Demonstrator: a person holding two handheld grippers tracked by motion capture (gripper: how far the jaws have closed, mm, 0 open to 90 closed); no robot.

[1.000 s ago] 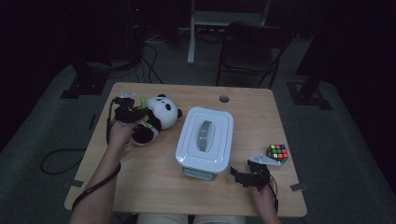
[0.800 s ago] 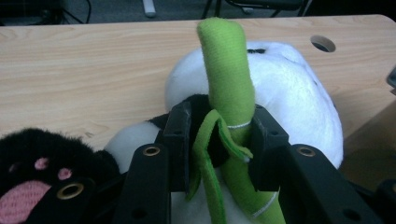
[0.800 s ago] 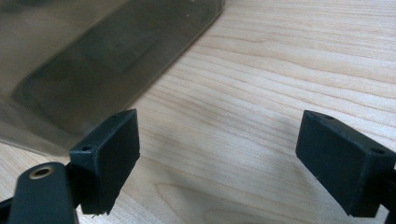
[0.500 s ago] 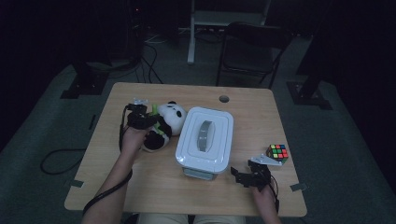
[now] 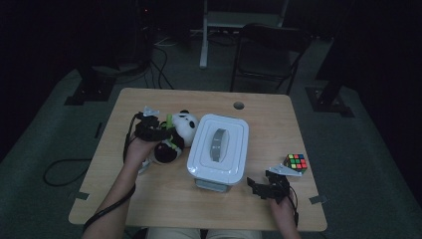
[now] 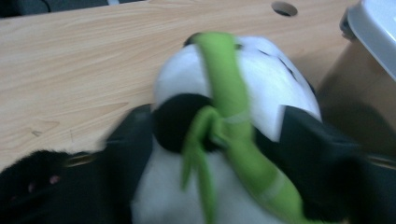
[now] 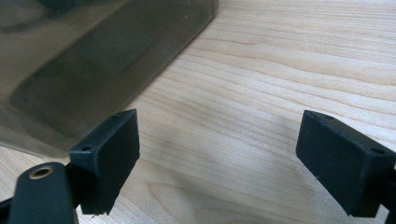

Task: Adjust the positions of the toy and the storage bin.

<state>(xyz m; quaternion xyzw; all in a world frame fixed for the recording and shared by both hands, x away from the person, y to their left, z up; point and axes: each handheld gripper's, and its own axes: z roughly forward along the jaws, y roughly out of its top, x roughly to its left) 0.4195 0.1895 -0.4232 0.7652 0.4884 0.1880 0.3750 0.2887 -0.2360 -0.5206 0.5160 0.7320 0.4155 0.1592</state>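
Plush panda with green bamboo stalk lies on table, just left of white-lidded box. Left gripper on panda, jaws just opening, panda between them. Right gripper right of box, jaws apart, empty.

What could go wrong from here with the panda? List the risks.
1. The left gripper has just been opening with the plush panda between its jaws, so the toy may roll or slump.
2. The panda lies right beside the lidded bin; the withdrawing gripper could knock it.
3. Its green stalk crosses between the jaws and might snag.
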